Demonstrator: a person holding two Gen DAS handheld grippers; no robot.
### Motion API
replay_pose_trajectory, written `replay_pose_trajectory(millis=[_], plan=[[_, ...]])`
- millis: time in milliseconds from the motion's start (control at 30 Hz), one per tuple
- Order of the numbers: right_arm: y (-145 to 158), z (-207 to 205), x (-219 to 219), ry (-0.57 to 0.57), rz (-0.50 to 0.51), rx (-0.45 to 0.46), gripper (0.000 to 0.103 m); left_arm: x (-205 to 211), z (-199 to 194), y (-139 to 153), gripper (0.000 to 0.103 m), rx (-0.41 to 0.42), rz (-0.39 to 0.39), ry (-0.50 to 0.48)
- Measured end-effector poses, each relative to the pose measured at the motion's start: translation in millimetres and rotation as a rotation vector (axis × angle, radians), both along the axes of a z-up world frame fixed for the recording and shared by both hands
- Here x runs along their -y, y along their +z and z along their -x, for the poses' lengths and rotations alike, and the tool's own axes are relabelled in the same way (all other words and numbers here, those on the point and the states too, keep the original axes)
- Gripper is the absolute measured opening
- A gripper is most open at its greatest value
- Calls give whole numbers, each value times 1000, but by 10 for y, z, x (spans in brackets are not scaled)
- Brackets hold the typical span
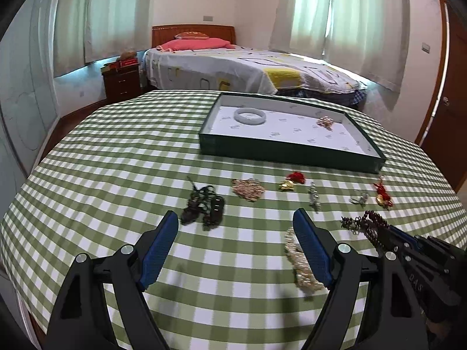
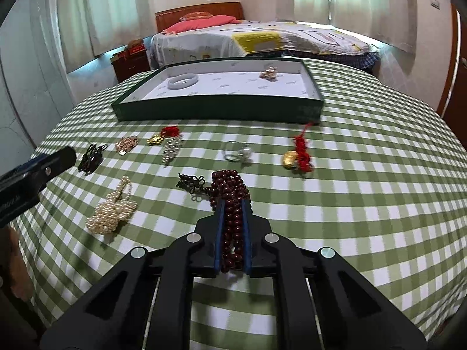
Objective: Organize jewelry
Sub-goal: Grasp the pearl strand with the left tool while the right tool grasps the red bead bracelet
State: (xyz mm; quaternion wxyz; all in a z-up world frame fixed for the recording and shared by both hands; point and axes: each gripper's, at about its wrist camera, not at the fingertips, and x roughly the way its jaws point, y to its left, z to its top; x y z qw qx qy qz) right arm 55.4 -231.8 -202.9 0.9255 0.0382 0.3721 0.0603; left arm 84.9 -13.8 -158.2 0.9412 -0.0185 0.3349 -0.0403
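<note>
A dark green tray [image 1: 280, 150] [image 2: 204, 113] with a white lining stands at the table's far side and holds a pale jade bangle [image 1: 250, 115] [image 2: 183, 80] and a small gold piece [image 1: 326, 122] [image 2: 269, 73]. My right gripper [image 2: 233, 204] is shut on a dark red bead bracelet [image 2: 230, 192] [image 1: 372, 224], just above the cloth. My left gripper [image 1: 235, 218] is open and empty over the cloth; a pearl necklace [image 1: 300, 265] [image 2: 113, 210] lies under its right finger and a black bead piece [image 1: 204, 204] [image 2: 92, 157] lies just ahead.
Loose on the green checked tablecloth [image 1: 116, 175]: a rose-gold chain pile [image 1: 248, 189] [image 2: 127, 143], a gold charm with red cord [image 1: 292, 181] [image 2: 163, 135], a silver piece [image 1: 313, 197] [image 2: 172, 148], rings [image 1: 359, 198] [image 2: 238, 153], another red-cord gold charm [image 1: 383, 195] [image 2: 299, 153]. A bed stands beyond.
</note>
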Motion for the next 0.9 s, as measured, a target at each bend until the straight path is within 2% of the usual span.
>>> replay_pose_trajectory(millis=[300,467,733,900], plan=[[20,80,269,-57,-32,10,11,368,83,-109,78,-32,-17,-120],[4,100,339,-65,-51,5,11,486,73,-228,78,-65,-42,-142],[-9,126,372,-73,-59,7,11,474,5,-395,57,-140,-32,-141],[-8,133,354,-69,-57,6,11,466,19,-392,47,-133,-36,-146]])
